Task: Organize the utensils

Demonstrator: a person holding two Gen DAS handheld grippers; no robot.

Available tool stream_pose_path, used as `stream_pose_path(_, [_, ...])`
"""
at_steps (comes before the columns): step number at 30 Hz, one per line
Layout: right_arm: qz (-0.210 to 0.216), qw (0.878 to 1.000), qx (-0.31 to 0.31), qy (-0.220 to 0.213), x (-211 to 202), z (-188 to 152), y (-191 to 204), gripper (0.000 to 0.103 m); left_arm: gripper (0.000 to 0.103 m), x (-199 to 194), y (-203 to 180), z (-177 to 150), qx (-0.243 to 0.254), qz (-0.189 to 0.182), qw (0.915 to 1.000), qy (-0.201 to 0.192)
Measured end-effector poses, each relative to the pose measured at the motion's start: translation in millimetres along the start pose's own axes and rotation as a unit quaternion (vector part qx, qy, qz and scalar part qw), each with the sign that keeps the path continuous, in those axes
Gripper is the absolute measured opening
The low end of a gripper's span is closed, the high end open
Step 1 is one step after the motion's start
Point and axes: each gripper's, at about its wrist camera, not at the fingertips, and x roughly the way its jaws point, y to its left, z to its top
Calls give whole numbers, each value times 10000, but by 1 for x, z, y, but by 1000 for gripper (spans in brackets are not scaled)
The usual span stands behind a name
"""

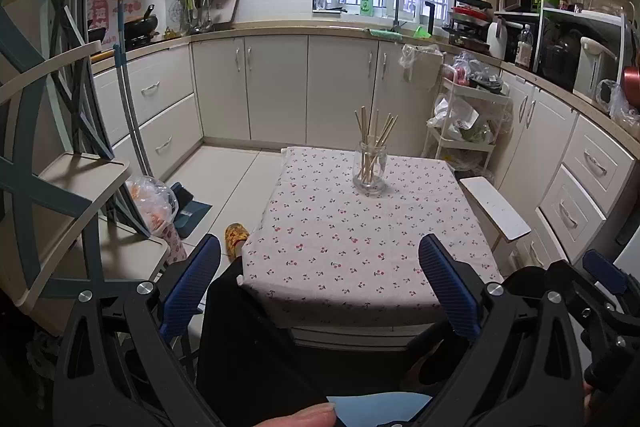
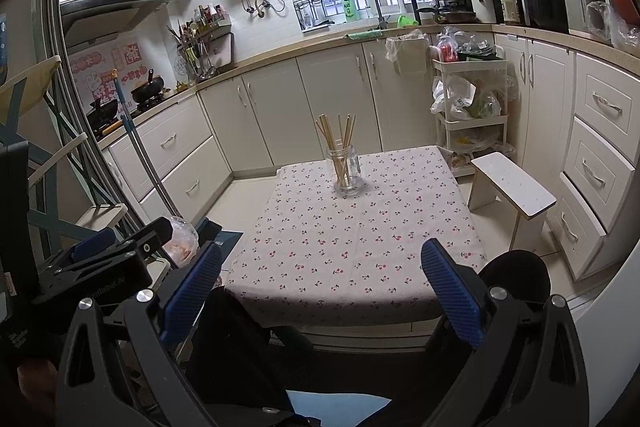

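Small desk (image 1: 360,247) under a cherry-print cloth, kitchen cabinets around. Glass jar (image 1: 370,171) stands upright near the desk's far edge, a bundle of chopsticks (image 1: 374,135) fanned out inside it, tips well above the rim. Left tool (image 1: 320,283): both blue fingers (image 1: 192,291) spread wide, nothing between them, held low at the near edge of the desk. From the left wrist view the jar sits at about 12 o'clock, slightly toward 1, well apart from the fingertips, with bare cloth between. Right tool (image 2: 322,287): likewise wide open, empty, at the near edge. In the right wrist view the jar (image 2: 346,173) lies at 12 o'clock, a touch toward 1, chopsticks (image 2: 338,139) leaning mostly to 11. No contact between either tool and jar. Left tool also shows in the right view at 9 o'clock (image 2: 120,247), beside the right one; the right tool's blue tip shows at 3 o'clock in the left view. White stool (image 2: 516,195) stands on the floor just beside the desk, at 2 o'clock. A fingertip (image 1: 304,415) shows at 6 o'clock in the left view.
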Motion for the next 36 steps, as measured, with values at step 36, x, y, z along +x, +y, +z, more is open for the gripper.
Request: stream_pose_path(36, [-2,10000,9,-2,0,-7,10,96,95,2,2,-5,59,-230,9997,-80])
